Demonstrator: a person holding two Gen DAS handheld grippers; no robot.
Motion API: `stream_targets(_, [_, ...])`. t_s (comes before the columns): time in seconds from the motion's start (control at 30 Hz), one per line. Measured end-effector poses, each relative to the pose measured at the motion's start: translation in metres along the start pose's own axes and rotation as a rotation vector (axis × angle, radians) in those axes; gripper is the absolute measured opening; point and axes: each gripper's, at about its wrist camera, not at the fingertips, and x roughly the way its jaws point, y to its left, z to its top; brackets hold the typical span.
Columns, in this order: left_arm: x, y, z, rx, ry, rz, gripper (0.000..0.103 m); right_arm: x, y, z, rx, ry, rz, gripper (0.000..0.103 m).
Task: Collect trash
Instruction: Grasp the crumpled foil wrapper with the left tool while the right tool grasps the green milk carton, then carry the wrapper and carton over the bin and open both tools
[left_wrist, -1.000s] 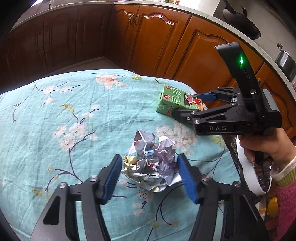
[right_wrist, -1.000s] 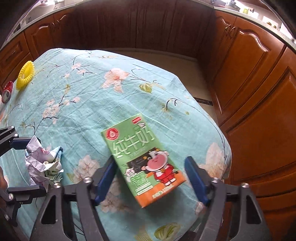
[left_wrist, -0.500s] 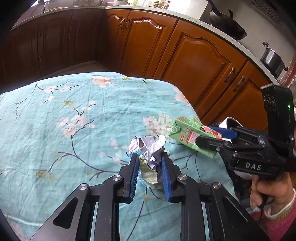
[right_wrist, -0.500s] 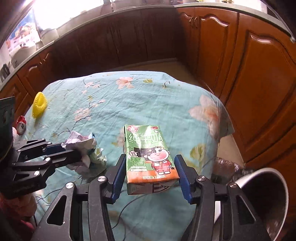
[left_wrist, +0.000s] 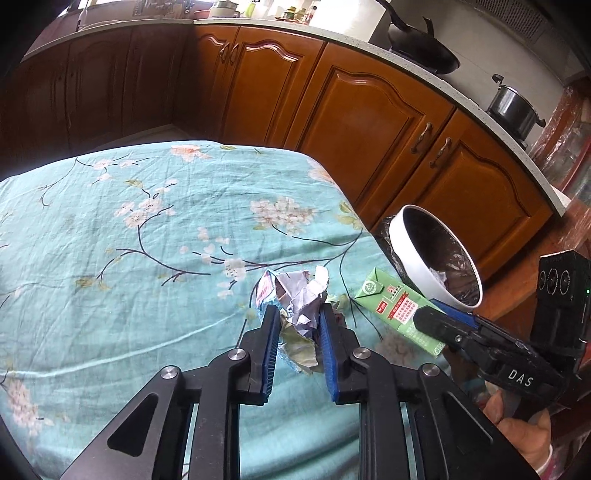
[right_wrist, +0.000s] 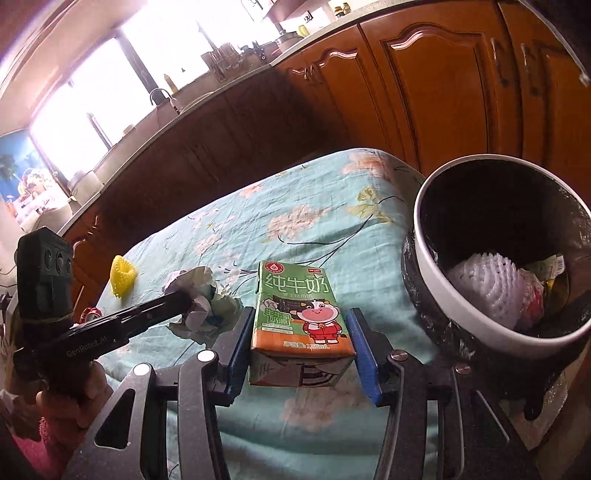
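My left gripper (left_wrist: 297, 317) is shut on a crumpled paper ball (left_wrist: 299, 299) and holds it above the floral tablecloth (left_wrist: 147, 236). My right gripper (right_wrist: 301, 325) is shut on a green milk carton (right_wrist: 299, 310), lifted off the table. The carton also shows in the left wrist view (left_wrist: 399, 310), and the paper ball shows in the right wrist view (right_wrist: 203, 302). A white-rimmed trash bin (right_wrist: 436, 295) with a black liner stands just right of the carton, off the table edge; it holds white foam netting and other trash. The bin also shows in the left wrist view (left_wrist: 417, 269).
A yellow ring-shaped thing (right_wrist: 123, 275) and a small red can (right_wrist: 90, 314) lie at the far left of the table. Wooden kitchen cabinets (left_wrist: 369, 122) stand close behind the table and bin. A pot (left_wrist: 513, 107) and a wok (left_wrist: 424, 51) sit on the counter.
Both grippers closed on their objects and lifted them. Both have moved toward the table's right edge, so the trash bin has come into view close by.
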Motion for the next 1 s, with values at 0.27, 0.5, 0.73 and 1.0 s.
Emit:
stream_targets(0.27, [-0.018, 0.01, -0.012, -0.021, -0.005, 0.021, 0.02, 0.024, 0.013, -0.019, -0.075, 0.129, -0.067, 0.066])
stream_targets(0.5, [-0.025, 0.012, -0.014, -0.024, -0.012, 0.031, 0.02, 0.039, 0.027, -0.016, -0.159, 0.158, -0.095, 0.065])
stream_targets(0.73, [-0.023, -0.001, -0.013, 0.006, -0.004, 0.013, 0.02, 0.018, 0.022, -0.023, -0.127, 0.082, -0.098, 0.048])
stream_targets(1.0, [-0.013, -0.042, -0.007, 0.101, 0.004, -0.025, 0.02, -0.041, 0.0, -0.021, -0.036, -0.063, -0.099, 0.048])
